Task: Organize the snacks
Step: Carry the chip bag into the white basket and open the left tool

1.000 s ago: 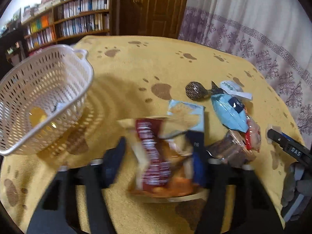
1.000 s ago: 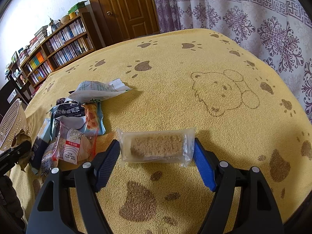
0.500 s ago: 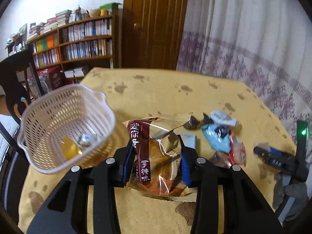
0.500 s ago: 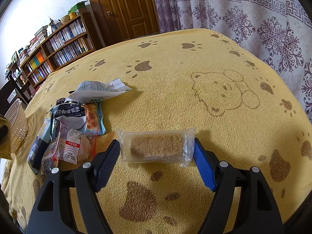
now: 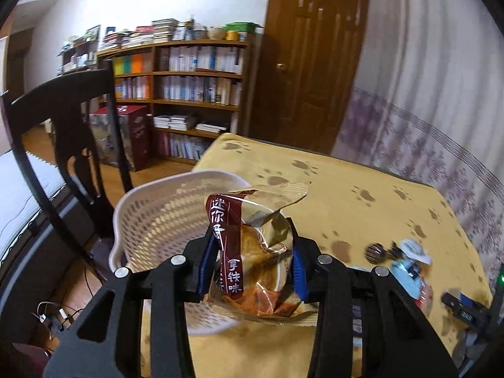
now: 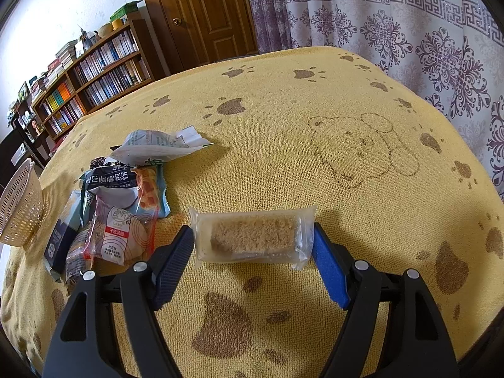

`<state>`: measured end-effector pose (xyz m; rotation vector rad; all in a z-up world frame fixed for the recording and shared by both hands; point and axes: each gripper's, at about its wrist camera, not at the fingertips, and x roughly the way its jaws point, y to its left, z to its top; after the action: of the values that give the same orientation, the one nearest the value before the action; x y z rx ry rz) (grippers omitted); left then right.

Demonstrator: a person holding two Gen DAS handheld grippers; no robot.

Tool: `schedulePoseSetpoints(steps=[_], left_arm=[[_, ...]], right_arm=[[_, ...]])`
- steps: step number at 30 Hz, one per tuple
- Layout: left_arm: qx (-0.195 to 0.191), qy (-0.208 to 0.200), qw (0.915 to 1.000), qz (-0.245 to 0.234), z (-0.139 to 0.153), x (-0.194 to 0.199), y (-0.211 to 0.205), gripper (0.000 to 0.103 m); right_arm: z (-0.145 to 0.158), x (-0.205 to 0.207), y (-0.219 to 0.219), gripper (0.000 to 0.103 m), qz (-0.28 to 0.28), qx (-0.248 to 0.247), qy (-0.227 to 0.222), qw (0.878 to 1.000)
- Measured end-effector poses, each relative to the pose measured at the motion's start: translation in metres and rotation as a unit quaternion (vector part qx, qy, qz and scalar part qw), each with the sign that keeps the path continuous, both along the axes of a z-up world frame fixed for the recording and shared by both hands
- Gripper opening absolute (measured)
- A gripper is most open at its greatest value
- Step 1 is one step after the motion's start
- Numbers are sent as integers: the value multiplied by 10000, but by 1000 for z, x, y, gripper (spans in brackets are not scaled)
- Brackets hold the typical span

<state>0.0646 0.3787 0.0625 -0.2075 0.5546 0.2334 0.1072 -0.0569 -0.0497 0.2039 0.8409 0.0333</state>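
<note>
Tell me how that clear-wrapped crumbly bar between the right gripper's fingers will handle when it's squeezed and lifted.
The bar looks crumbly, so a hard squeeze could probably break it. Its clear wrapper seems smooth, and the loose end flaps may buckle before the right hand-held gripper bites. It is likely light, and lying flat on the tablecloth it shouldn't roll.

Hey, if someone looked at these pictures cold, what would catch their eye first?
The brown snack bag pinched in the left tool, raised in front of the white basket. Next, the clear-wrapped bar lying on the yellow cloth between the open fingers of the right tool.
</note>
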Motion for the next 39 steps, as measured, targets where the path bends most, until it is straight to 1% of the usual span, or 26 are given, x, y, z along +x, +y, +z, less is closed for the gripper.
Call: schedulePoseSetpoints(steps=[1,3,5,7,9,11,15,25,34,39], left_arm=[[-12,16,10000,79,-2,2,4,41],[-92,21,9997,207,-5,4,13,47],[-130,-91,9992,371,-5,1,19,78],[-77,-187,9987,466,-3,-2,21,87],[5,-264,9986,461,1,-4,19,87],[84,-313,9985,443,4,-5,15,90],[234,-322,9985,379,5,-6,6,91],[275,-358,9988,214,8,-13,-7,91],[310,-442,9983,217,16,-20,-10,92],[271,-493,9981,257,19,-24,-6,92]], right_arm=[[0,0,0,75,1,2,-1,10000],[0,0,0,75,1,0,-1,10000],[0,0,0,75,2,-1,-1,10000],[0,0,0,75,2,-5,-1,10000],[0,0,0,75,2,-1,-2,10000],[0,-1,0,75,2,-2,-2,10000],[0,0,0,75,2,2,-4,10000],[1,-1,-2,74,-6,42,-37,10000],[8,-9,-9,74,-44,214,-308,9993],[13,-15,-12,74,-82,416,-412,9982]])
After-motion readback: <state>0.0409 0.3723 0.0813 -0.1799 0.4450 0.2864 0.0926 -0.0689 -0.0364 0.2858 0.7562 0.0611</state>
